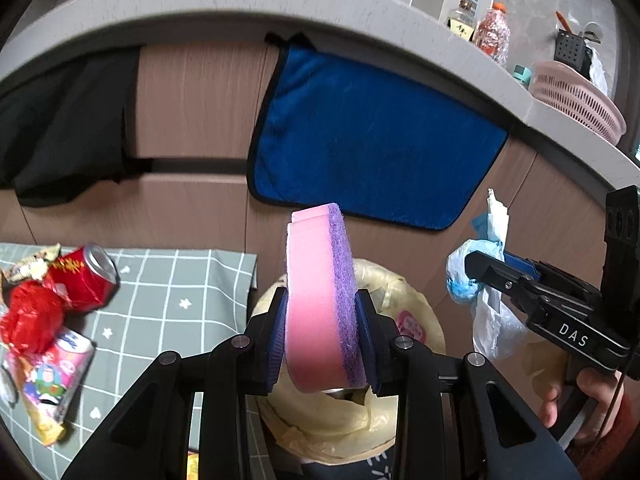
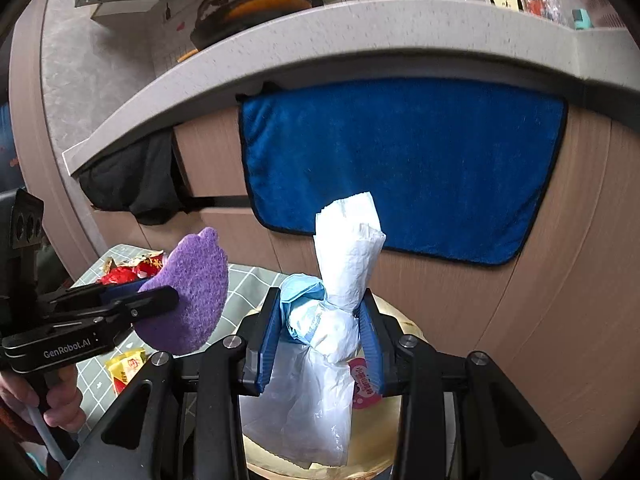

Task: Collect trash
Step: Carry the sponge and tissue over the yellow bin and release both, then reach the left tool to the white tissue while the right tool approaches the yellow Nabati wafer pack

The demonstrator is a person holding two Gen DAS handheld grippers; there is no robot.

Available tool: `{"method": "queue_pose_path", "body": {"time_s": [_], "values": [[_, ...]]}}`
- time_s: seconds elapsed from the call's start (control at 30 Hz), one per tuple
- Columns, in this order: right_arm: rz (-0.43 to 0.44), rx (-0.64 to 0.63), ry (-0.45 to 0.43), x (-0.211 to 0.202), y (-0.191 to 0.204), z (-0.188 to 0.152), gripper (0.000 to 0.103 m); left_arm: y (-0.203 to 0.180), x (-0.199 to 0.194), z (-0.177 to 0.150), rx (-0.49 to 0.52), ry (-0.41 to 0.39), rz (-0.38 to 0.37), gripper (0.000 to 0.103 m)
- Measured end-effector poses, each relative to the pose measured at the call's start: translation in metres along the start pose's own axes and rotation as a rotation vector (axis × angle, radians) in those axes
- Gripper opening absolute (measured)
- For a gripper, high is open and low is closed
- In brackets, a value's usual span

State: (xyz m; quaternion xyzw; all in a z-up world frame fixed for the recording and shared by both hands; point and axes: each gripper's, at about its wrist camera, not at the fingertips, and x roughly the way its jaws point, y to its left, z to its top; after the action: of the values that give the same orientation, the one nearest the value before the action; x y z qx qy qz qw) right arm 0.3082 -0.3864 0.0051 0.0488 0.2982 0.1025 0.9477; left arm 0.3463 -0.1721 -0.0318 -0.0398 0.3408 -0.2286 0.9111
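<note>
My left gripper (image 1: pixel 322 332) is shut on a pink and purple sponge (image 1: pixel 320 300) and holds it upright above a bin lined with a yellowish bag (image 1: pixel 400 288). The sponge shows in the right wrist view (image 2: pixel 192 300) too, held in the left gripper (image 2: pixel 160 296). My right gripper (image 2: pixel 322 340) is shut on a knotted white and blue plastic bag (image 2: pixel 336 320), above the same bin (image 2: pixel 404 320). In the left wrist view the right gripper (image 1: pixel 476 264) holds that bag (image 1: pixel 484 300) to the right of the bin.
A grey checked mat (image 1: pixel 180 300) left of the bin holds a red can (image 1: pixel 86 276), a red crumpled wrapper (image 1: pixel 32 320) and a snack packet (image 1: pixel 56 376). A blue towel (image 1: pixel 368 140) hangs on the cabinet front. A pink basket (image 1: pixel 576 100) and bottles stand on the counter.
</note>
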Motion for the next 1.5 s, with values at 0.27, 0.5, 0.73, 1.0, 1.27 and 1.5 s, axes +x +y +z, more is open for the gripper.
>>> {"method": "queue_pose_path", "body": {"time_s": [0.27,0.5,0.73,1.0,1.27,1.5], "values": [[-0.004,0.021,0.060,0.028,-0.007,-0.008,0.035,0.006,0.025,-0.003,-0.009,0.056,-0.031,0.033],[-0.014,0.036,0.094,0.042,-0.009,-0.010,0.035,0.010,0.045,-0.002,-0.019,0.089,-0.070,0.034],[-0.008,0.072,0.118,0.052,-0.014,-0.014,0.068,0.021,0.042,0.002,-0.014,0.093,-0.090,0.054],[-0.010,0.050,0.066,0.026,0.004,-0.006,0.071,0.062,-0.028,0.013,-0.041,-0.006,0.064,0.054],[-0.016,-0.094,-0.054,-0.009,0.073,0.015,0.071,0.137,-0.135,-0.012,-0.068,-0.134,0.261,0.054],[0.142,-0.147,-0.012,0.007,0.135,0.008,0.070,0.217,-0.192,-0.056,-0.234,-0.147,0.369,0.054]]}}
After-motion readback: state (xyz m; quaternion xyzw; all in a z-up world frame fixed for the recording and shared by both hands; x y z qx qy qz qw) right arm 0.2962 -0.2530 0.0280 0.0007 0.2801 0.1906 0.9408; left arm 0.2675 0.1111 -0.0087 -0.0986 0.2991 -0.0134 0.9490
